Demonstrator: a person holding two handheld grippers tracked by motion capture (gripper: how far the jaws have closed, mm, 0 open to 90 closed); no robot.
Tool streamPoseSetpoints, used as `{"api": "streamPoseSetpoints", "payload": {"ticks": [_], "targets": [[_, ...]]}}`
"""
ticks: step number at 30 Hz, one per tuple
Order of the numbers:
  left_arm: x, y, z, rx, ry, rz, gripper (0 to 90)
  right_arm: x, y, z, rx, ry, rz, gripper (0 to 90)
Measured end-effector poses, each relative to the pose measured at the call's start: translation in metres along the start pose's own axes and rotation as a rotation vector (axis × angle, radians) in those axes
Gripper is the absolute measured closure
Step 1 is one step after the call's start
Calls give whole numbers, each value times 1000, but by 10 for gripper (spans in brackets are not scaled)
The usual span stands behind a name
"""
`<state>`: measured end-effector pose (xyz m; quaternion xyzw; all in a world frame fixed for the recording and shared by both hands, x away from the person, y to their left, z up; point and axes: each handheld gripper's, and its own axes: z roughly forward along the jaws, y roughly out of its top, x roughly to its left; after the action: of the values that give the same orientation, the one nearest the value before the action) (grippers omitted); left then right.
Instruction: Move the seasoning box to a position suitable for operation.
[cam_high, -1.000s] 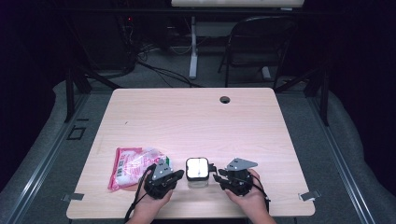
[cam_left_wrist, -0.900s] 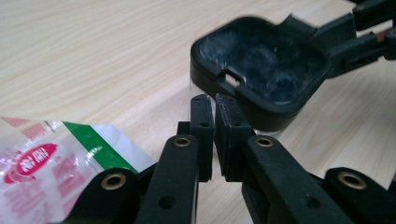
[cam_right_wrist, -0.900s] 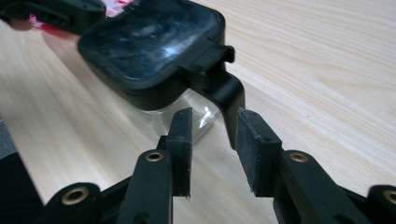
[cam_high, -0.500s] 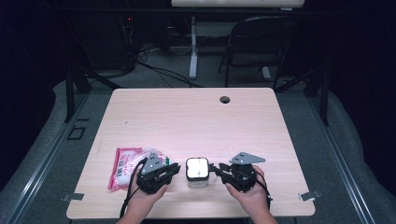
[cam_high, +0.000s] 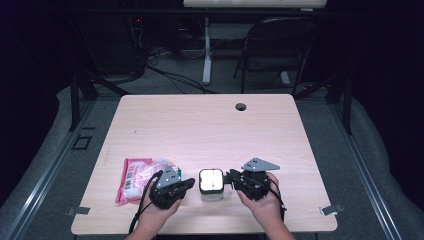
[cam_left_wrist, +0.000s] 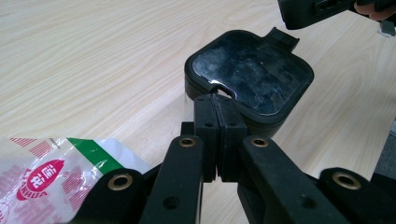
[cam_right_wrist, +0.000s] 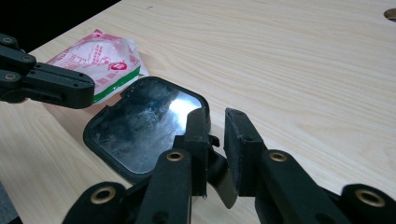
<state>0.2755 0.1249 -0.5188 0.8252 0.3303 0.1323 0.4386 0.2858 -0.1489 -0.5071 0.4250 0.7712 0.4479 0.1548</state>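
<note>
At lower centre of the high view, the lidded container (cam_high: 211, 183) is flanked by both grippers. The left gripper (cam_left_wrist: 215, 121) is seen closed at its rim; the right gripper (cam_right_wrist: 218, 140), lately closing, is held apart astride its clasp.

Desk (cam_high: 210, 125): light wood, carrying everything, with a round cable hole (cam_high: 241, 106) lying far beyond both tools.
Container (cam_high: 211, 181): black-lidded box sitting between the left hand-held gripper (cam_high: 187, 184) and right hand-held gripper (cam_high: 231, 179).
Packet (cam_high: 135, 177): pink-and-white bag lying just outside the left hand-held gripper.
</note>
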Motion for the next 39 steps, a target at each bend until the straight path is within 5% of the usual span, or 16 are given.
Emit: {"api": "streamPoseSetpoints", "payload": {"ticks": [18, 39], "targets": [[-7, -5, 12, 74, -31, 26, 900, 1, -6, 3, -15, 7, 21, 796], [-5, -3, 11, 66, -44, 11, 900, 1, -9, 4, -33, 16, 54, 815]]}}
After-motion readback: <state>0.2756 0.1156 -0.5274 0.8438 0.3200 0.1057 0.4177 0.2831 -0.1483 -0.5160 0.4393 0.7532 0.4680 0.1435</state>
